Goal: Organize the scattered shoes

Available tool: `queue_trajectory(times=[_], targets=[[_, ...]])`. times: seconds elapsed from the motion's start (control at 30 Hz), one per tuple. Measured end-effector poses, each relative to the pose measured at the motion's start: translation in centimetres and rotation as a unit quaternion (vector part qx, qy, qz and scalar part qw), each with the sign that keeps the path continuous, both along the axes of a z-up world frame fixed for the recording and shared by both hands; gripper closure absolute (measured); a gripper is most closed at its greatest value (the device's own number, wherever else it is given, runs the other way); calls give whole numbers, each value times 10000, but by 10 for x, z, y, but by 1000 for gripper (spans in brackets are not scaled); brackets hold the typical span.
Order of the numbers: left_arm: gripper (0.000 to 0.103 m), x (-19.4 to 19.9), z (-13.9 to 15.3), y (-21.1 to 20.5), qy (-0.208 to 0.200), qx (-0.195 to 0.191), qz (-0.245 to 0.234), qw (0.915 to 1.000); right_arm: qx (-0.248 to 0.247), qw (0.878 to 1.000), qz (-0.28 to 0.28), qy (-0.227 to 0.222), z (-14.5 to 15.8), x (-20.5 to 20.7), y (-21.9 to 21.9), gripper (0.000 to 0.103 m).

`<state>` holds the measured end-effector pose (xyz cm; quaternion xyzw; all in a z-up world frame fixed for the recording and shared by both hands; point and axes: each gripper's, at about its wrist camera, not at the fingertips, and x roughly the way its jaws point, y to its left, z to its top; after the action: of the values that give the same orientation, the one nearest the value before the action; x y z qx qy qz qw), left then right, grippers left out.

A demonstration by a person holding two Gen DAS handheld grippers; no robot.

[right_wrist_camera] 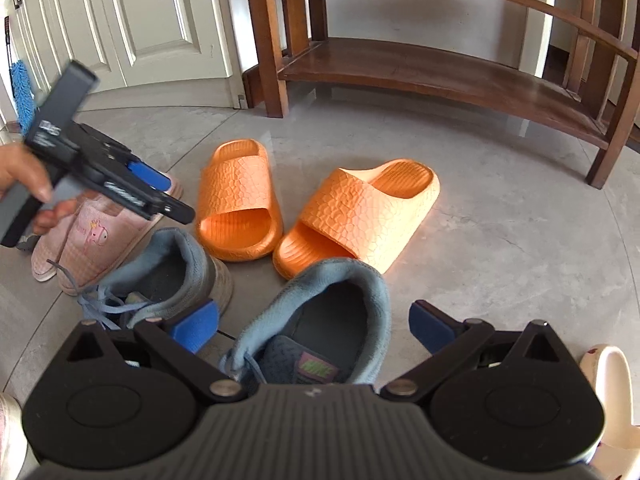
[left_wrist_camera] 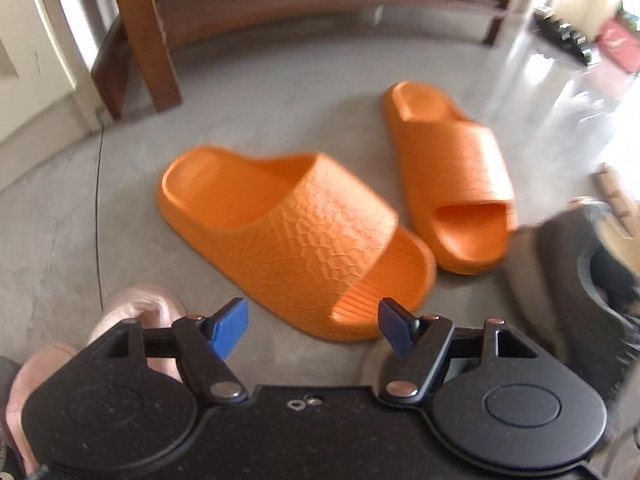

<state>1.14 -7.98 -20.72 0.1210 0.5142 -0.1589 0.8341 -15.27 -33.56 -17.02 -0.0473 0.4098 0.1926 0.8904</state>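
Setting: grey polished floor (right_wrist_camera: 500, 216) in front of a low wooden shoe rack (right_wrist_camera: 420, 68); its bottom shelf looks bare.
Orange slides: two foam slide sandals lie near each other at mid-floor, toes angled together, one (left_wrist_camera: 296, 240) just ahead of the left gripper, the other (left_wrist_camera: 452, 176) beyond it.
Left gripper (left_wrist_camera: 312, 326): jaws wide apart, nothing between the blue pads, tilted down toward the nearer slide; a hand (right_wrist_camera: 20, 172) holds it.
Right gripper (right_wrist_camera: 312, 330): jaws wide, hovering over a grey-blue sneaker (right_wrist_camera: 316, 320), pads not touching it.
Other shoes: a second sneaker (right_wrist_camera: 168, 276), pink slippers (right_wrist_camera: 96, 236), a cream sandal (right_wrist_camera: 612, 384) at the edge.
Handling, judged: the slides look light, thick and springy, with a textured strap that should resist slipping.
Best hold, judged: pinch the strap's front edge or one side wall of the sole; squeezing too hard would only dent the foam.
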Motion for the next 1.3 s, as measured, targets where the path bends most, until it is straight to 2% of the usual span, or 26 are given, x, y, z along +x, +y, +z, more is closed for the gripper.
queue_trajectory(times=[0.03,0.1,0.13,0.27,0.37,0.4,0.5,0.53,0.6,0.7,0.73,0.8,0.83,0.87,0.9,0.93,0.97,1.0,1.13,1.23,1.3], targets=[[27,3,-3,1,0,27,39,10000,2,10000,-72,30,-1,0,-4,0],[27,7,-5,5,-35,-6,92,10000,6,9998,-173,58,-2,-1,-11,0],[28,9,-7,3,-131,124,0,9998,9,9997,-228,67,-2,-2,-15,0],[31,16,-16,-20,-570,787,-833,9918,4,9994,-342,113,-4,-1,-22,0],[35,21,-18,-38,-976,1205,-1615,9746,0,9992,-366,151,-7,0,-23,0],[35,21,-19,-44,-1127,1357,-1911,9656,-5,9992,-361,158,-7,0,-22,0],[35,19,-24,-64,-1545,1853,-2877,9268,-51,9993,-334,143,-7,-1,-19,0],[35,20,-23,-67,-1588,1859,-3011,9217,-70,9993,-329,132,-6,-1,-18,0],[35,22,-17,-66,-1576,1586,-3125,9232,-88,9993,-352,101,-5,-2,-17,0],[34,12,-6,-59,-1616,1244,-3448,9163,-81,9990,-424,76,-3,-2,-18,0],[33,8,-5,-57,-1659,1263,-3445,9153,-70,9989,-450,57,-2,-2,-18,0],[34,-1,-2,-52,-1767,1411,-3344,9149,-69,9989,-463,30,0,-3,-18,0],[34,-3,1,-49,-1742,1354,-3232,9203,-71,9989,-458,7,1,-3,-18,0],[34,-4,9,-42,-1538,1015,-2926,9383,-71,9989,-460,-4,1,-4,-17,0],[34,-3,15,-39,-1395,784,-2754,9479,-58,9989,-454,-28,2,-4,-17,0],[34,-2,24,-34,-1118,319,-2514,9609,-39,9990,-449,-47,2,-3,-17,0],[33,-3,31,-28,-792,-223,-2212,9718,-26,9990,-448,-55,3,-3,-16,0],[33,-4,34,-27,-591,-450,-2015,9767,-6,9990,-443,-56,2,-2,-16,0],[34,1,29,-36,-25,-731,-1464,9865,80,9991,-424,-48,1,0,-16,0],[39,10,18,-48,332,-887,-1291,9871,35,9992,-373,-122,3,-4,-15,0],[41,17,10,-55,677,-1194,-1124,9841,-26,9991,-392,-163,4,-8,-18,0]])
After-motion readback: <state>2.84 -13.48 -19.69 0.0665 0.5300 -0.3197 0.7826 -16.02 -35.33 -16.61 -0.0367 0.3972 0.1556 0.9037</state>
